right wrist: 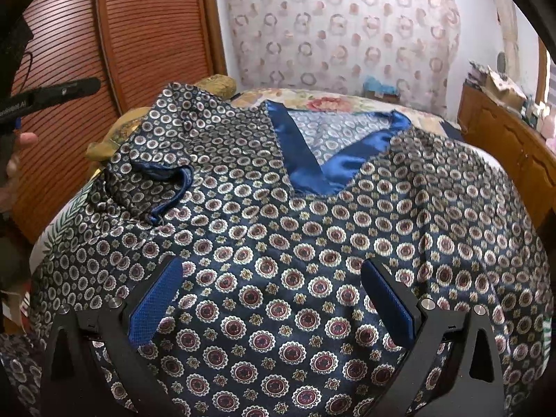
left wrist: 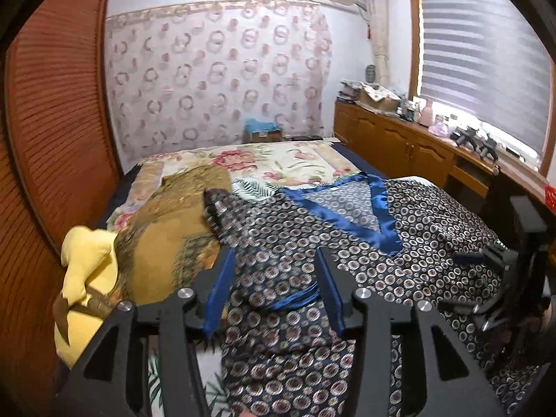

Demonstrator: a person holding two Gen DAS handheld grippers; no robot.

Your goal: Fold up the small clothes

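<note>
On the floral-quilted bed (left wrist: 278, 160), a patterned satin top (right wrist: 312, 243) with blue V-neck trim (right wrist: 312, 170) lies spread flat for folding, left sleeve (right wrist: 153, 187) already turned inward, while left gripper (left wrist: 274, 288) and right gripper (right wrist: 271, 299) hover above it, jaws spread, pinching nothing.

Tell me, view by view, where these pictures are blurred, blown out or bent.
Left wrist view: the window blind is blown out along its lower edge, the patterned shirt smears near the left tongs, and the wardrobe door bows. Right wrist view: sharper; the blue collar shows sheen, the shirt bulges like a dome, and the corners go black.
</note>
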